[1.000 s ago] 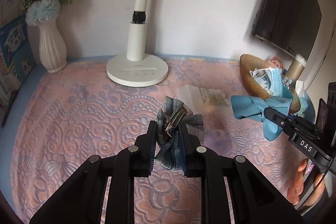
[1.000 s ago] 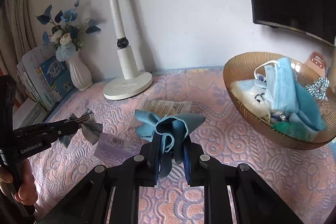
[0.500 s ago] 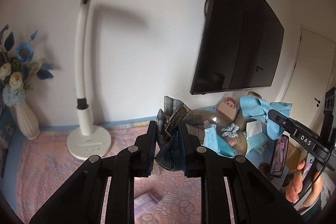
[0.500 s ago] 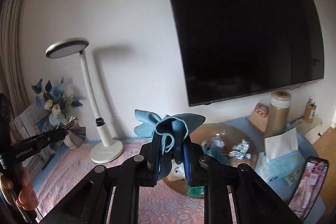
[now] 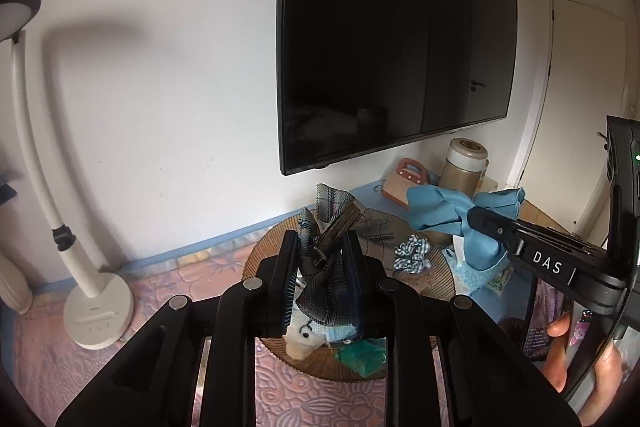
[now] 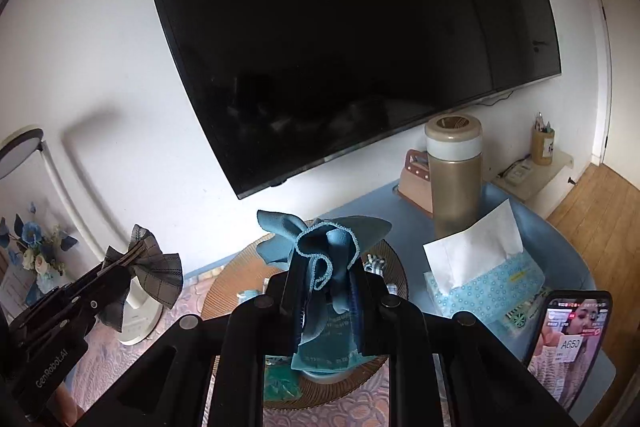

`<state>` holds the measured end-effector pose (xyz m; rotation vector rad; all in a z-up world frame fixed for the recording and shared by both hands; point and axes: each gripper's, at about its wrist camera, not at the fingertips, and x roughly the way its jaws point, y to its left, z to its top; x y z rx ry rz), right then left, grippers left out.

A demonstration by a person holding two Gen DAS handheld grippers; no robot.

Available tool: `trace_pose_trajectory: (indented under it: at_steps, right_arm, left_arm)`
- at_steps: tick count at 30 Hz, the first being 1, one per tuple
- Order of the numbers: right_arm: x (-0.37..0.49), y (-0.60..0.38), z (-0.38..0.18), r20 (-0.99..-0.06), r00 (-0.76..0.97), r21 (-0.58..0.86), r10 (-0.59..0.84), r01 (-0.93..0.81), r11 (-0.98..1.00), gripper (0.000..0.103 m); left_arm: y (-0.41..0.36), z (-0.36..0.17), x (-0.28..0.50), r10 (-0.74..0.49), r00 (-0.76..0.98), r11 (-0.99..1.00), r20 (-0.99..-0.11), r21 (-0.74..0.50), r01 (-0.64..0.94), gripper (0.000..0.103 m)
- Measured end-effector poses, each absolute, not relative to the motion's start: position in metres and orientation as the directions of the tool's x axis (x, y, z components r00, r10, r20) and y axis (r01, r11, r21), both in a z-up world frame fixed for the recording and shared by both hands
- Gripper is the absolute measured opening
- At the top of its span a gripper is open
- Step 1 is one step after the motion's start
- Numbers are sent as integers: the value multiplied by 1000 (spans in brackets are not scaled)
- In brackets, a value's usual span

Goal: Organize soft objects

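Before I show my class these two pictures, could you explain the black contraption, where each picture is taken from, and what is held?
No robot here: a person holds a black two-finger claw in each hand, each with a camera looking along its fingers. The left claw, in its own view, has a grey checked fabric bow between its jaws, which are opening. The right claw, in its view, is shut on a blue cloth. Below them sits a brown woven bowl of soft items on a pink lace tablecloth, beside a blue tissue box and gold flask.
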<state>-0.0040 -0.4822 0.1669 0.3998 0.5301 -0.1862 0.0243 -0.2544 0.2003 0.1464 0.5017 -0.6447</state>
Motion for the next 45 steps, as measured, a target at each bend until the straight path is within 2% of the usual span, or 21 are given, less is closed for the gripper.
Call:
trace_pose_trajectory:
  at_steps: [1,2,3,4,6,10,15,17,20,22,25,31,34,37,41,45]
  right_arm:
    - [5,-482,163,-544,837,324,-49,264,909,28]
    - [13,-482,158,-566,824,329,-19,248,911,36]
    - [20,-481,153,-588,809,334,8,233,913,58]
    - [22,-481,147,-597,802,337,14,235,912,62]
    - [17,-480,140,-600,800,335,8,242,911,62]
    - [-1,-475,129,-609,793,347,31,231,909,62]
    - [-20,-461,132,-593,801,378,81,188,906,64]
    - [-28,-449,139,-582,808,379,96,164,911,67]
    - [-39,-426,151,-560,819,380,125,119,917,74]
    - [-44,-406,157,-543,826,378,150,81,922,83]
    - [-50,-371,156,-528,827,367,195,15,930,87]
    - [-40,-293,98,-622,732,298,278,-107,949,88]
    - [-31,-264,54,-692,672,229,264,-143,963,88]
    - [-25,-255,20,-728,634,219,259,-142,965,87]
    - [-17,-255,5,-760,603,212,244,-125,969,88]
    - [-10,-254,-2,-782,578,201,234,-122,972,88]
  left_arm:
    - [-258,196,29,-525,690,804,-499,-23,595,40]
    - [-262,192,34,-514,691,809,-508,-20,587,46]
    - [-264,186,37,-509,685,810,-521,-20,586,59]
    - [-266,181,40,-505,672,807,-541,-21,590,66]
    - [-264,169,42,-469,675,822,-570,-2,570,66]
    - [-243,160,30,-442,690,836,-573,15,548,66]
    - [-197,179,10,-416,727,869,-546,-3,495,66]
    - [-176,192,-2,-399,755,883,-520,3,469,69]
    - [-139,208,-20,-368,797,907,-478,4,422,82]
    - [-114,215,-34,-333,829,926,-449,8,377,83]
    - [-82,210,-49,-252,867,953,-429,44,299,83]
    - [-34,133,-45,-139,831,976,-539,70,208,83]
    - [-13,81,-37,-114,779,982,-616,47,181,83]
    - [0,40,-30,-97,738,984,-668,48,173,83]
    - [11,16,-21,-115,668,987,-736,-7,162,83]
    - [19,15,-22,-146,663,987,-734,-68,143,83]
